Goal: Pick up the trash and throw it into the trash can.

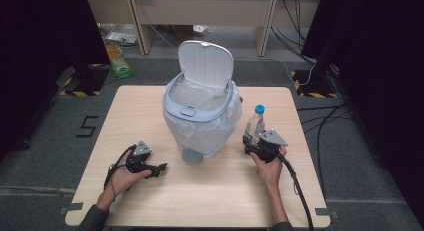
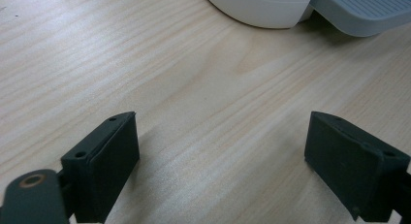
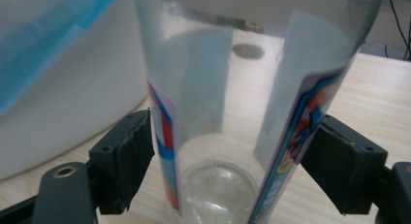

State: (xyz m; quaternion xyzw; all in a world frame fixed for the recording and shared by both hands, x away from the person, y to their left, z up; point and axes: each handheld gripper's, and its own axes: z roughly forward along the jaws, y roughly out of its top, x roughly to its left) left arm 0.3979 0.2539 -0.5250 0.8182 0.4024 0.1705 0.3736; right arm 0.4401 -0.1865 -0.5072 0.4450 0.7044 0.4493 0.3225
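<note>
While the right hand-held gripper (image 1: 256, 141) sits at the bottle (image 1: 254, 124) right of centre frame, its jaws flank the clear body, about touching the label on both sides; firm pinch can't be confirmed. Bottle stands upright on the bench (image 1: 150, 201), blue cap up, just beside the white bin (image 1: 202, 111) with raised lid. Left hand-held gripper (image 1: 161, 168), lower left, rests spread wide, nothing between.

Soft overhead light is falling evenly on the table (image 1: 150, 201), the frame's dark upper corners are sinking into shadow, and the close bottle (image 3: 232, 112) is blurring slightly
</note>
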